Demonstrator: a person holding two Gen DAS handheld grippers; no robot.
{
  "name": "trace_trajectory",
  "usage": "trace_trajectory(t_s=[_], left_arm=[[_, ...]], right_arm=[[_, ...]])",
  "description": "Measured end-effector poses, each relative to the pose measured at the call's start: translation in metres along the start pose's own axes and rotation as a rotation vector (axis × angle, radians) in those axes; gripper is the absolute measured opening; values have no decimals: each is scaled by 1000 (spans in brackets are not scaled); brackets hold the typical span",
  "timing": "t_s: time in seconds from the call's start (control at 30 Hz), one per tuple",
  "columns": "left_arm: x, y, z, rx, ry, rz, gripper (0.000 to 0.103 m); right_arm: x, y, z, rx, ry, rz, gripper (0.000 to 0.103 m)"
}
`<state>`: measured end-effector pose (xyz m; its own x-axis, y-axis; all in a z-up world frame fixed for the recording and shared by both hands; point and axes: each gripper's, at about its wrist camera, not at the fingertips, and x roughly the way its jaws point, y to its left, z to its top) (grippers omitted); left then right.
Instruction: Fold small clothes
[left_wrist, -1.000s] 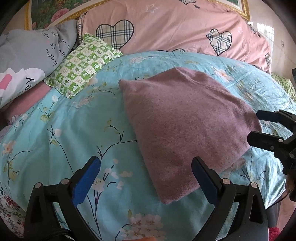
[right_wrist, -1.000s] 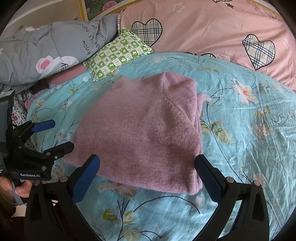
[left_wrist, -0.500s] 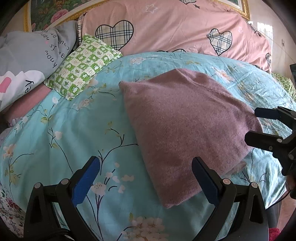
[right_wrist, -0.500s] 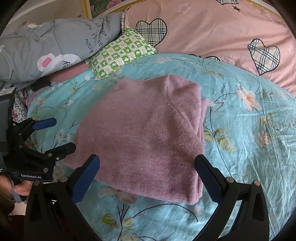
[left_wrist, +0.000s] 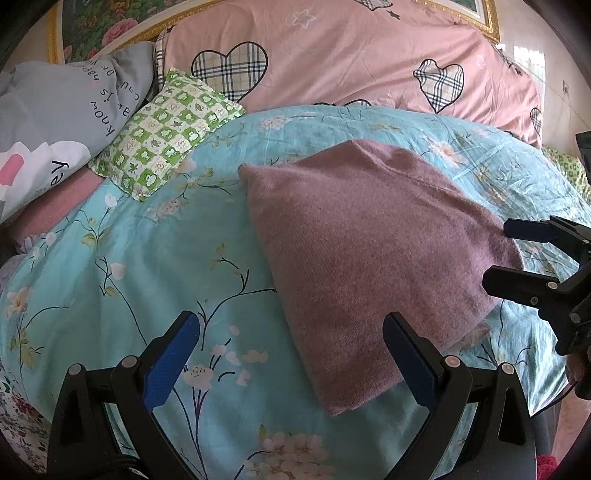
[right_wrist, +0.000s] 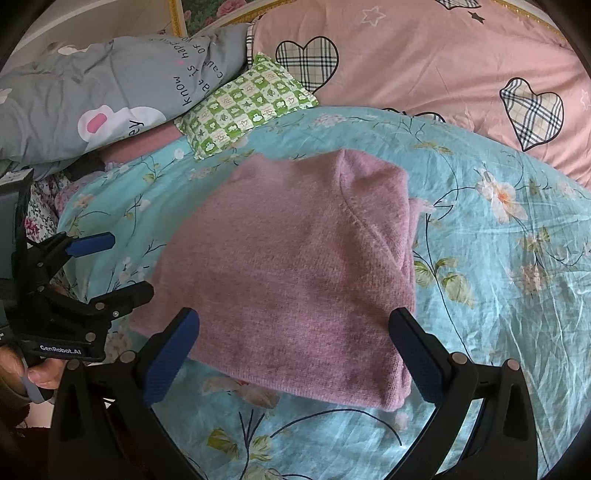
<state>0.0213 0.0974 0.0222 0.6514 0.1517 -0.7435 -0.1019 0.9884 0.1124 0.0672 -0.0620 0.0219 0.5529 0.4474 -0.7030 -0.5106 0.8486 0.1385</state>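
A mauve knitted sweater (left_wrist: 369, 258) lies folded into a flat rectangle on the turquoise floral bedsheet (left_wrist: 147, 266); it also shows in the right wrist view (right_wrist: 295, 266). My left gripper (left_wrist: 291, 354) is open and empty, hovering over the sheet at the sweater's near left corner; it also appears in the right wrist view (right_wrist: 107, 266). My right gripper (right_wrist: 295, 350) is open and empty over the sweater's near edge; it appears in the left wrist view (left_wrist: 509, 251) beside the sweater's right corner.
A green checked pillow (left_wrist: 166, 129), a grey printed pillow (left_wrist: 55, 122) and a pink quilt with plaid hearts (left_wrist: 351, 55) lie at the head of the bed. The bed's edge drops off near my left gripper (right_wrist: 48, 206).
Both grippers have drawn back slightly from the sweater, which stays still. Both stay open.
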Motion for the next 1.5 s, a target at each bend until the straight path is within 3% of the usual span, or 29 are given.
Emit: trace_trajectory(t_s=[1.5], left_arm=[[-2, 2, 9, 26, 1, -6, 100]], right_arm=[[-8, -3, 10, 19, -22, 12, 102]])
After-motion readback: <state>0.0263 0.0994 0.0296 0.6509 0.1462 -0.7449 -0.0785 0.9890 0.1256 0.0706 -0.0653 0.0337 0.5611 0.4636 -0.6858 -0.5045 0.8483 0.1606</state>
